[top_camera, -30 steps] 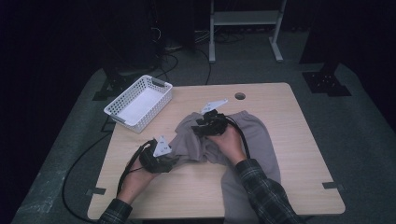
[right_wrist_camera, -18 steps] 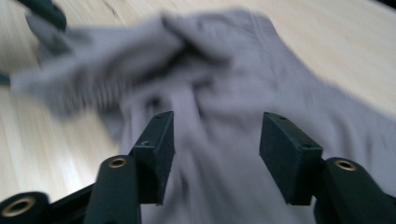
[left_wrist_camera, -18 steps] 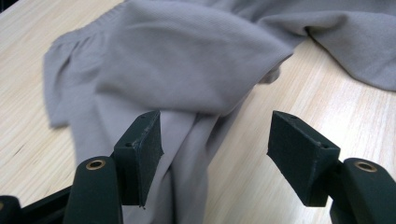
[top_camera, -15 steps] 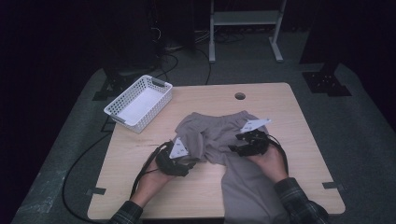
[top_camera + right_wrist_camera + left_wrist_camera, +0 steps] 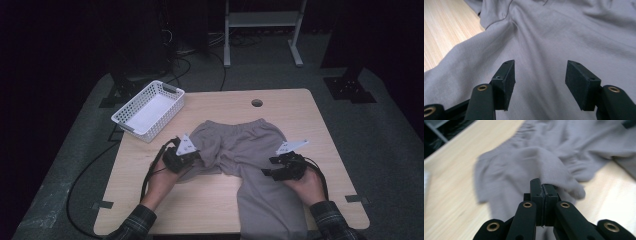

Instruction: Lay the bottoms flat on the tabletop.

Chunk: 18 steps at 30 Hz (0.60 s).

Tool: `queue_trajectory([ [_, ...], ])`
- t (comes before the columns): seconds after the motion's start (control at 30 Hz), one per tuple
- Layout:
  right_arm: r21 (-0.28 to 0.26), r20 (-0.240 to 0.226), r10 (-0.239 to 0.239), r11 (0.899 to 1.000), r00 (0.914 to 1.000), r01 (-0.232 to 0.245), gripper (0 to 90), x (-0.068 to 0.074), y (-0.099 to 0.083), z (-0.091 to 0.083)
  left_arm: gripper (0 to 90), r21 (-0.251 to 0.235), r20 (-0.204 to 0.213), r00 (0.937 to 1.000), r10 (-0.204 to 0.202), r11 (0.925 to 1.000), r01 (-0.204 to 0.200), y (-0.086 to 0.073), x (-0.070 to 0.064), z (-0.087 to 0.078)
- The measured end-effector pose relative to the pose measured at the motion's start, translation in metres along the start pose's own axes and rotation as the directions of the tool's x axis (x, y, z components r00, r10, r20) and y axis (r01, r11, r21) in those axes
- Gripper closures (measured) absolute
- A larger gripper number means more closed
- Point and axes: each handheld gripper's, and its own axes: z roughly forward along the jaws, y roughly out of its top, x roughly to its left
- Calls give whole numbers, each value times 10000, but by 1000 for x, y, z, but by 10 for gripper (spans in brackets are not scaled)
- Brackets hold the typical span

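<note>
A pair of grey sweatpants lies spread on a wooden counter, waistband toward the far edge and one leg running off the near edge, as a person works it with two hand-held tools. The left claw is clamped tight on a bunched fold of the fabric, its jaws pressed together with cloth pinched between them. The right claw hovers with jaws wide apart just above the flat leg, gripping nothing. In the high view the left claw sits at the garment's crumpled left side and the right claw at the upper part of the straight leg. A white basket stands apart at the counter's far left corner.

The risks from here look plain enough. The left pinch appears to catch only a small ridge of cloth, so a firm pull could slip it free and let the leg fall back into a heap. If the right claw closes on one layer alone, the layers may shear apart and wrinkle. The leg hanging over the edge could also drag the whole garment toward the person.
</note>
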Motion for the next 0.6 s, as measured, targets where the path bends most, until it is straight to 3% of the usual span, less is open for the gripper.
queue_trajectory([
  [0.13, 348, 65, -231, 9991, 9997, 229, 396, 2, 0, 8, 896, 214, -703, 9956, -619, 9977, 636, -19, 28, -11],
  [0.23, 620, 100, -271, 9977, 9996, 264, 391, 2, -1, 11, 868, 433, -1180, 9827, -1431, 9879, 1490, -37, 49, -11],
  [0.27, 653, 96, -275, 9975, 9996, 268, 391, 2, -1, 12, 843, 689, -1362, 9760, -1701, 9811, 1806, -46, 58, -10],
  [0.33, 782, 125, -358, 9963, 9993, 347, 388, 2, -2, 14, 782, 752, -1384, 9668, -2146, 9711, 2263, -57, 68, -12],
  [0.4, 970, 221, -469, 9943, 9987, 446, 386, 2, -2, 16, 766, 550, -1336, 9631, -2338, 9685, 2427, -60, 72, -19],
  [0.5, 992, 198, -527, 9938, 9984, 505, 380, 2, -3, 16, 755, 200, -1261, 9645, -2321, 9715, 2364, -57, 72, -32],
  [0.6, 960, 137, -512, 9941, 9986, 496, 377, 1, -3, 16, 744, -188, -778, 9713, -2250, 9744, 2242, -51, 66, -38],
])
